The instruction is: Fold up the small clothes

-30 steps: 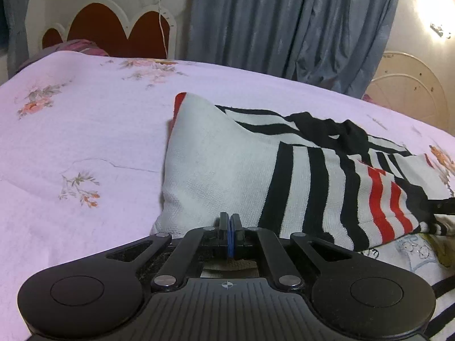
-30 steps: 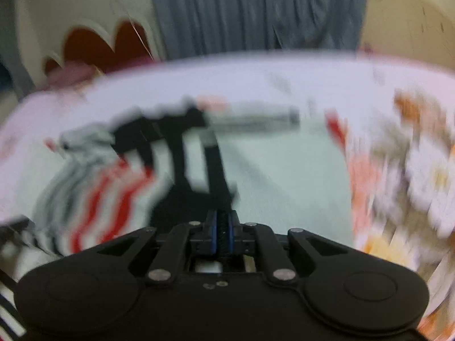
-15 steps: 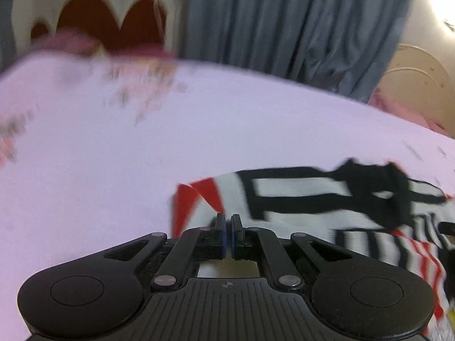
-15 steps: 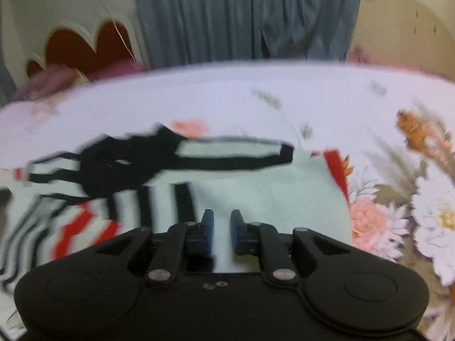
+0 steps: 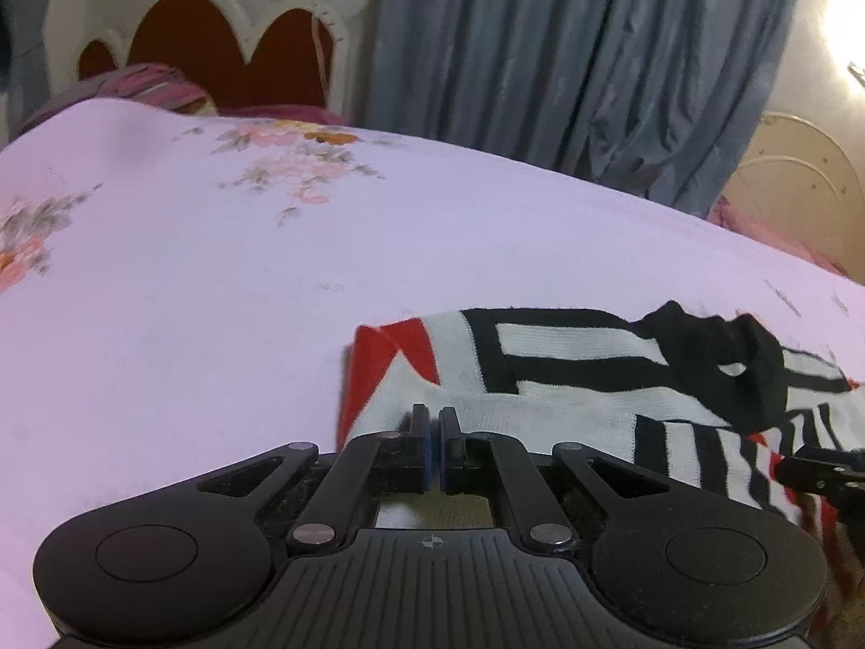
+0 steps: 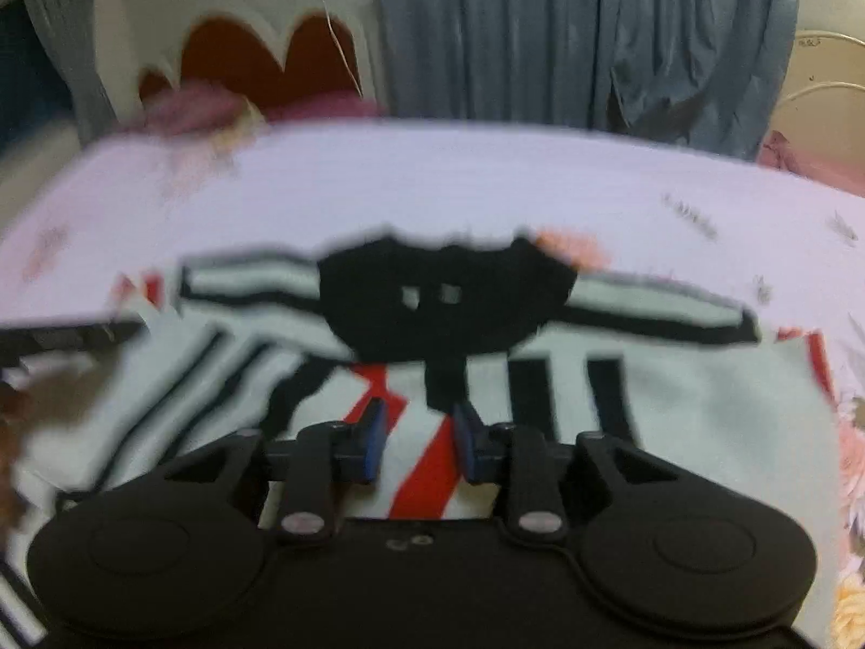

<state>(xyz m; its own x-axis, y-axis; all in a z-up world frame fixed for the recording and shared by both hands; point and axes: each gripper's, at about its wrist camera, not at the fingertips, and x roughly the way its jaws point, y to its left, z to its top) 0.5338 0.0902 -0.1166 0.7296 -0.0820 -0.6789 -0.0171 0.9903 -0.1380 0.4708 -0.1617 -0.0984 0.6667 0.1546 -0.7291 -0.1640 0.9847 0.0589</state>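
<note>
- Left wrist view is showing the left gripper sitting low over the near-left corner of a striped knit garment, its fingers drawn to a thin slit; whether any cloth is pinched in that slit is not readable, since no fabric is showing between the blue pads.
- The garment, white with black and red stripes and a black collar, is lying flat on the floral bedsheet, with a red-edged corner turned over beside the left fingers.
- Right wrist view, though blurred, is showing the right gripper hanging over the middle of the garment, jaws spread wide and gripping nothing.
- Risk: if the left gripper is only holding a top layer, lifting is likely to be peeling that layer away and leaving the underside behind, spoiling the fold.
- Risk: the knit looks soft and stretchy, so a pull from one corner alone is probably dragging the whole piece across the sheet rather than folding it.
- Risk: the right gripper, closing where it is hovering, is likely to be bunching mid-panel fabric instead of an edge, giving a skewed crease.
- Risk: the bedsheet lies directly beneath, so a deep pinch may be catching it too.
</note>
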